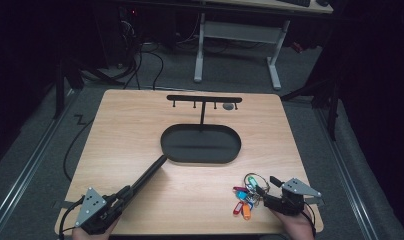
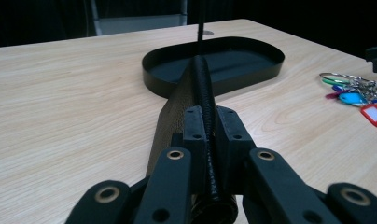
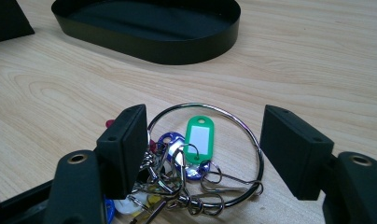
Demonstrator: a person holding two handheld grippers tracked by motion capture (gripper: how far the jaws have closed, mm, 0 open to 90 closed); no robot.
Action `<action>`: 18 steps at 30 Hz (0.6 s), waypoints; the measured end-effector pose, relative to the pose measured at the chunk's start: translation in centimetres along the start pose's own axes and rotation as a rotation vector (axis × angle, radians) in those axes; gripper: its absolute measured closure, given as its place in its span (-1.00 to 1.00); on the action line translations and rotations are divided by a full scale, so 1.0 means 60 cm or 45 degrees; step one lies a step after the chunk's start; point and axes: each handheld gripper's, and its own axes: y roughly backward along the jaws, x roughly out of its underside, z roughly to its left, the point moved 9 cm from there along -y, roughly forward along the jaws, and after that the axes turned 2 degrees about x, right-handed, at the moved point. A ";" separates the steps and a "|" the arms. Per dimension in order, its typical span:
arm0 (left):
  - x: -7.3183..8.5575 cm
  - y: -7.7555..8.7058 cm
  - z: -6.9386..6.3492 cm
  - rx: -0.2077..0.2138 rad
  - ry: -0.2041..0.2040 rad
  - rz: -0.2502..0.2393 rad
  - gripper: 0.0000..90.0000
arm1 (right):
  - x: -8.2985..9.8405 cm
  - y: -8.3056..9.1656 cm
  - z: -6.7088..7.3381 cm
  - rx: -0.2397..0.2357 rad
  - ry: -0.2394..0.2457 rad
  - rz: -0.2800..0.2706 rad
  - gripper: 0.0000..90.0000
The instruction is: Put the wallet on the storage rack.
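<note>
A long black rod-like thing (image 1: 147,175) with a textured edge lies low over the table, its far end at the rim of the oval black tray (image 1: 200,161). My left gripper (image 1: 126,192) is shut on its near end; the left gripper view has the pads pressed on both sides of the rod (image 2: 201,79). A bunch of keys with coloured tags (image 1: 245,200) on a large steel ring (image 3: 245,128) lies at the front right. My right gripper (image 3: 203,144) is open, its jaws set either side of the ring without touching it. A green tag (image 3: 199,137) lies inside the ring.
A black T-shaped hook stand (image 1: 204,98) rises from the back of the tray (image 3: 177,51). A small grey round fitting (image 1: 229,106) sits in the tabletop behind it. A desk frame and cables stand on the floor beyond the table.
</note>
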 end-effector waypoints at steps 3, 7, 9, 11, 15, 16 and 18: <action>0.003 0.002 0.013 -0.018 0.017 0.000 0.86 | 0.000 -0.001 0.000 0.000 -0.002 0.003 -0.28; 0.008 0.005 0.032 -0.040 0.044 0.002 0.86 | 0.001 -0.003 0.000 -0.003 0.000 0.006 -0.28; 0.010 0.007 0.039 -0.049 0.055 0.000 0.86 | 0.001 -0.003 0.001 -0.002 -0.003 0.007 -0.28; 0.011 0.008 0.044 -0.055 0.064 -0.001 0.86 | 0.001 -0.003 0.000 -0.002 -0.005 0.008 -0.28; 0.013 0.011 0.051 -0.058 0.071 -0.002 0.85 | 0.001 -0.002 0.001 -0.003 -0.001 0.004 -0.28; 0.013 0.011 0.052 -0.060 0.068 -0.001 0.85 | 0.001 -0.002 0.000 -0.002 0.000 0.006 -0.28; 0.014 0.012 0.054 -0.064 0.063 0.000 0.84 | 0.002 -0.002 0.000 -0.003 -0.001 0.007 -0.28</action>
